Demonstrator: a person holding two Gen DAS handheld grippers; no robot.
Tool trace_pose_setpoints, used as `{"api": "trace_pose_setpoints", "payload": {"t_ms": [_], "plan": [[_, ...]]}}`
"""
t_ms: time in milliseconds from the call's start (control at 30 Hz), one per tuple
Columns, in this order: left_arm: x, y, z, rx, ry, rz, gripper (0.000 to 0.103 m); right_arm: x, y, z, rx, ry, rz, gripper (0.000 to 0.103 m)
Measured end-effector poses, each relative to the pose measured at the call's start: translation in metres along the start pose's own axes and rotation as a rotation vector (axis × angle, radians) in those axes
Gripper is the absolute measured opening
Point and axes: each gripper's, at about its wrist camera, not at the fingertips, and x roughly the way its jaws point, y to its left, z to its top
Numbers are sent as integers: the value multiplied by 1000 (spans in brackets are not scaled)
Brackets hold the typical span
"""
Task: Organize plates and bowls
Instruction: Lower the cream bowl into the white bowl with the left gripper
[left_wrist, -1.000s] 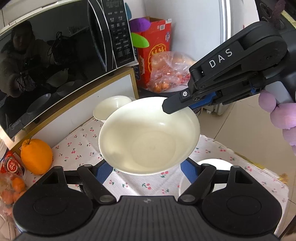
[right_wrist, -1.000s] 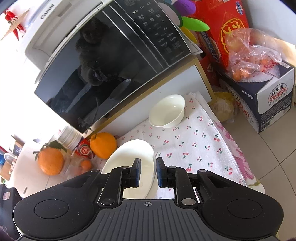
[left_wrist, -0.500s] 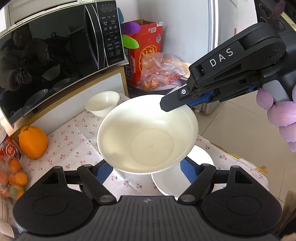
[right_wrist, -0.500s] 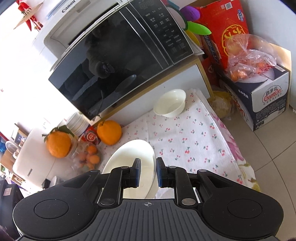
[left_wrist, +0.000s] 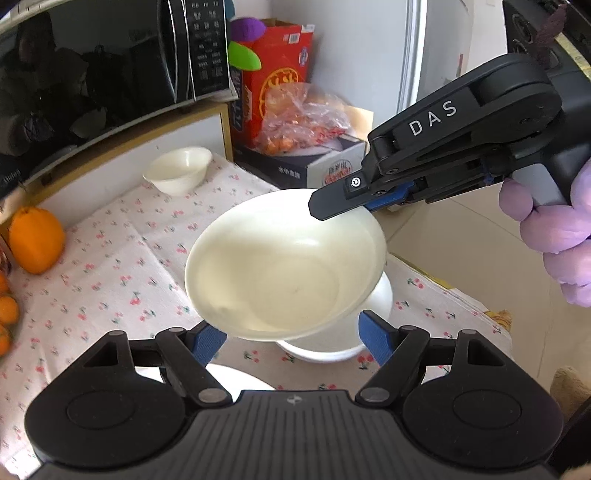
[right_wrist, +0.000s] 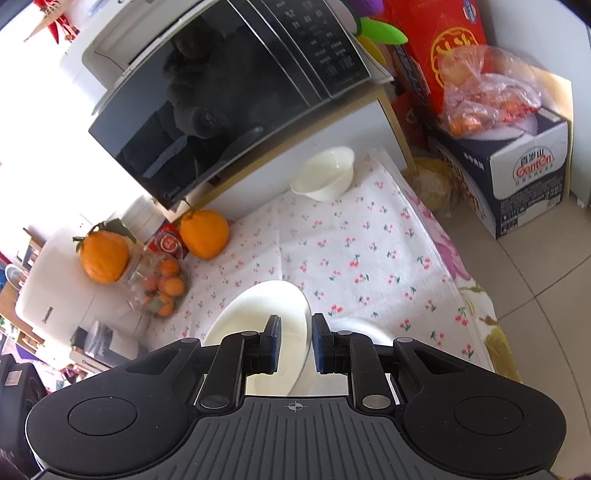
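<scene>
A cream plate (left_wrist: 280, 266) hangs in the air above the cherry-print cloth (left_wrist: 122, 273). My right gripper (right_wrist: 294, 347) is shut on its rim; it shows from the side in the left wrist view (left_wrist: 343, 201). The plate (right_wrist: 266, 314) also shows edge-on between the right fingers. A white bowl (left_wrist: 369, 328) sits on the cloth under the plate. My left gripper (left_wrist: 291, 334) is open and empty, just below the plate's near edge. A small white bowl (left_wrist: 179, 170) stands at the back by the microwave stand, also seen in the right wrist view (right_wrist: 323, 177). Another white dish (left_wrist: 229, 376) lies near my left fingers.
A black microwave (right_wrist: 229, 96) on a wooden stand is at the back. An orange (left_wrist: 35, 240) and a jar of small oranges (right_wrist: 162, 284) stand at the left. A red box (left_wrist: 275, 74), a dark carton (right_wrist: 524, 177) and a bagged fruit pile (right_wrist: 484, 96) are on the floor at right.
Both grippers have drawn back from the microwave, the right one carrying the plate. The plate now hangs over the white bowl on the cloth, and the small bowl appears farther away.
</scene>
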Motion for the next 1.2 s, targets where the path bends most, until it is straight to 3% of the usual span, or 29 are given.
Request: {"api": "trace_pose_setpoints", "payload": {"t_ms": [267, 1200], "plan": [[11, -6, -3, -1, 23, -3, 75, 3, -9, -5, -10, 21, -35, 18], [26, -36, -9, 172, 62, 81, 83, 18, -20, -14, -154, 95, -216, 18]]}}
